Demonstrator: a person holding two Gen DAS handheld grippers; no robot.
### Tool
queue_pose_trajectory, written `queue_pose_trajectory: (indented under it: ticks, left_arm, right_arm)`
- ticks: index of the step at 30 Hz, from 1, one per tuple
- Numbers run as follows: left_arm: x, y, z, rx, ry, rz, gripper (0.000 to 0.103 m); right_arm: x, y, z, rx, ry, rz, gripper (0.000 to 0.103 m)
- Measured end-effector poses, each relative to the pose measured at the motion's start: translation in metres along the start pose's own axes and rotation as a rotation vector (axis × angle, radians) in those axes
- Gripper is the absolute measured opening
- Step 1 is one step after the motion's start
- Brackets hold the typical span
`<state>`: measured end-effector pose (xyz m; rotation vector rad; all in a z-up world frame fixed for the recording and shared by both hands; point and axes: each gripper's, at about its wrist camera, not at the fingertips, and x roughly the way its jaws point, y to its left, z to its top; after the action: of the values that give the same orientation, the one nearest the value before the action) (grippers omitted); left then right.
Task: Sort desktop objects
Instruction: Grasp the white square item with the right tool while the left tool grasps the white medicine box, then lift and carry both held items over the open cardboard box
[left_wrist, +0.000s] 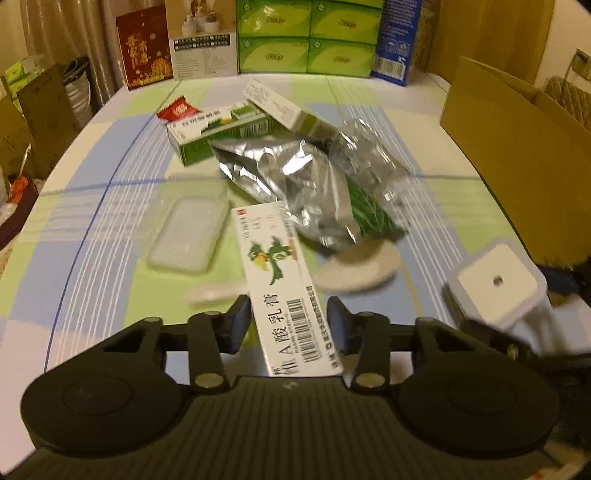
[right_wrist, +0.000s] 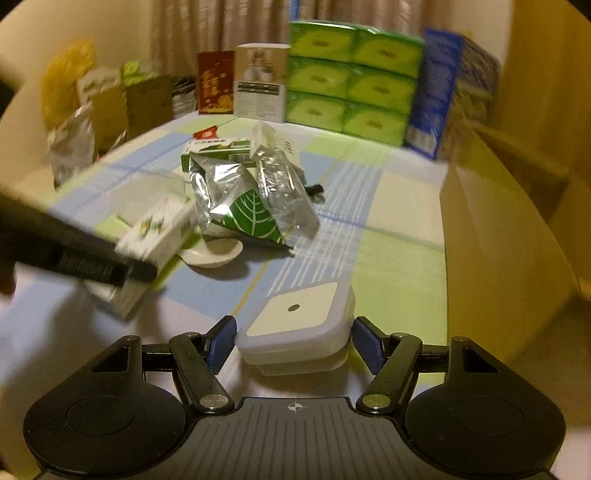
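**Two Claws Full, Mind the Pile**

Holding the long white box (left_wrist: 275, 258) in the left claw (left_wrist: 290, 323), pads pressed on both long sides. Gripping the little tub with the white lid (right_wrist: 295, 325) in the right claw (right_wrist: 293, 343), squeezed from left and right. Seen from the right wrist, looks like the white box is up off the table (left_wrist: 110, 221), tipped to one side.

Could slip. Only pinching the near end of the white box, with the far end sticking way out. Might swing or twist loose with a fast turn. Might also bump the shiny foil bags (left_wrist: 291, 184) or the small white dish (left_wrist: 358, 269) lying just past its tip, and push them around.

Could lose the tub too. Smooth sides, round corners, so maybe sliding out of the pads if tipped much.

Could also knock the two claws together, being quite near each other.

Plenty of bare table to the right of the pile, up to the wall of the brown cardboard box (left_wrist: 517, 166). Open top there, likely a good drop spot. Less room on the left, with a clear tray (left_wrist: 188, 232) lying flat beside the white box. Watch the near table edge, close under both claws.
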<state>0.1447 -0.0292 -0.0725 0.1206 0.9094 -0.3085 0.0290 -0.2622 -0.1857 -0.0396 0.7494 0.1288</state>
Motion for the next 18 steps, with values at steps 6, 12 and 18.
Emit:
queue_pose_trajectory:
  ticks: [6, 12, 18]
  left_arm:
    - [-0.034, -0.016, -0.037, 0.055, 0.019, -0.043, 0.033]
    - [-0.046, -0.026, -0.062, 0.055, 0.015, -0.076, 0.034]
    - [-0.047, -0.024, -0.059, 0.065, 0.001, -0.064, 0.043]
  right_arm:
    - [-0.031, -0.017, -0.017, 0.148, 0.016, 0.027, 0.066]
    - [-0.039, -0.018, -0.026, 0.143, 0.044, -0.011, 0.068]
    - [-0.037, -0.019, -0.024, 0.164, 0.026, -0.027, 0.073]
